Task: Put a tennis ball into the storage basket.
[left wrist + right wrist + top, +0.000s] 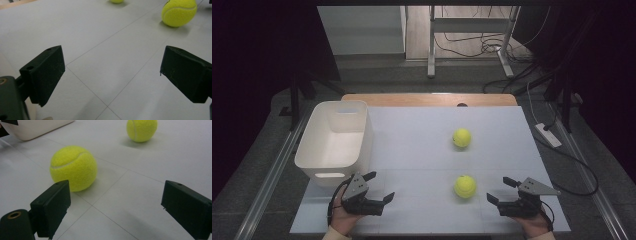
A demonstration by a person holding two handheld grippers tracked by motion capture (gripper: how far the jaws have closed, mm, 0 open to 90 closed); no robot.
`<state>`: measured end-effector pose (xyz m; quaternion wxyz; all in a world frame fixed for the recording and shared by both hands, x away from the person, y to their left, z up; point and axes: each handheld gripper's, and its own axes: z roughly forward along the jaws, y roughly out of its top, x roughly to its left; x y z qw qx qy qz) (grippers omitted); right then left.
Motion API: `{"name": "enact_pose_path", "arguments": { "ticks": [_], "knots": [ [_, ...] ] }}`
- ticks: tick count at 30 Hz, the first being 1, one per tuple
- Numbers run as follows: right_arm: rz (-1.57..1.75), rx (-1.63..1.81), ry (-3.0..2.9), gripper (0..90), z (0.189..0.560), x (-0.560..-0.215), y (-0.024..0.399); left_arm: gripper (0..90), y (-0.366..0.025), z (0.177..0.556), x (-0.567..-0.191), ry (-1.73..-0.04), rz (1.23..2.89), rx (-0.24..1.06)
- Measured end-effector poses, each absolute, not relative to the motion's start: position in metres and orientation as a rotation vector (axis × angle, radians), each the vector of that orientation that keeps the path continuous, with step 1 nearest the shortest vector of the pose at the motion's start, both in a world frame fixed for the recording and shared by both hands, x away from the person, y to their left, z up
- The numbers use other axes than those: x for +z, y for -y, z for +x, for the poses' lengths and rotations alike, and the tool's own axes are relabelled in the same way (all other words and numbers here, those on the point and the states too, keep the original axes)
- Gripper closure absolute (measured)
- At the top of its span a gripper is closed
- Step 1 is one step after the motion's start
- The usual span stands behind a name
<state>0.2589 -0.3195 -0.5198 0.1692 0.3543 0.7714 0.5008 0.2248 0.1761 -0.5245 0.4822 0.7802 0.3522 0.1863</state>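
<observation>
From the high view, we see both claws spread apart and empty along the counter's near edge: the left claw by the white bin, the right claw just beside the nearer tennis ball. A second tennis ball lies mid-counter.

In the left gripper view, that far ball is cut off.

In the right gripper view, we judge the near ball light, springy, prone to roll; grip across its widest part. Its underside stays hidden.
</observation>
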Motion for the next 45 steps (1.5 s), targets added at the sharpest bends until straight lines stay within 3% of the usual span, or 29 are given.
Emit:
{"name": "enact_pose_path", "arguments": {
  "ticks": [45],
  "knots": [
    [0.982,1.416,-2.21,9.2,0.258,-0.52,0.317,6.2,-0.17,0.226,-0.52,-0.861,1.898,0.443]
  ]
}}
